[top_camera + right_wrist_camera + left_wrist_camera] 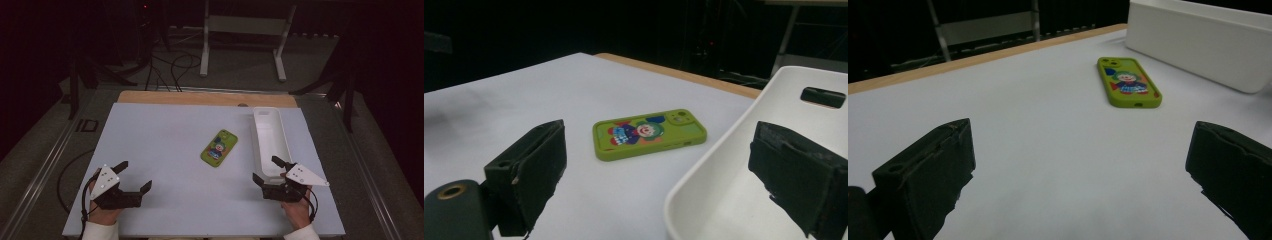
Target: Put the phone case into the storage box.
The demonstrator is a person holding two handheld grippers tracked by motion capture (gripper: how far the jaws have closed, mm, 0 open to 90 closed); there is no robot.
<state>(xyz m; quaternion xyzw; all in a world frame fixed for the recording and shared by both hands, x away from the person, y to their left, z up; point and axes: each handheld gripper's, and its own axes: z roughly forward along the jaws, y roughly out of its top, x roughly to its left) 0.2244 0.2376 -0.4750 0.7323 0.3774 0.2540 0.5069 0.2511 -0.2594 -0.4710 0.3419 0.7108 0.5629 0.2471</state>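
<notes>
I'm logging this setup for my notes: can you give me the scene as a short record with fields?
surface: white board over a wooden table top
phone: green case with a cartoon figure, lying flat, beside the tray, not in it
tray: long white bin, right side, looks empty
left tongs: open, nothing between the jaws, near front left
right tongs: open, holding nothing, at the tray's near end

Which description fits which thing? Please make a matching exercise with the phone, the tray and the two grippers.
1. green phone
2. white tray
3. left gripper
4. right gripper

a. jaws open at the tray's near end
b. lies flat, back up, left of the tray
c. long, empty, at the table's right side
d. jaws open over bare table

Pairs: 1-b, 2-c, 3-d, 4-a
</notes>
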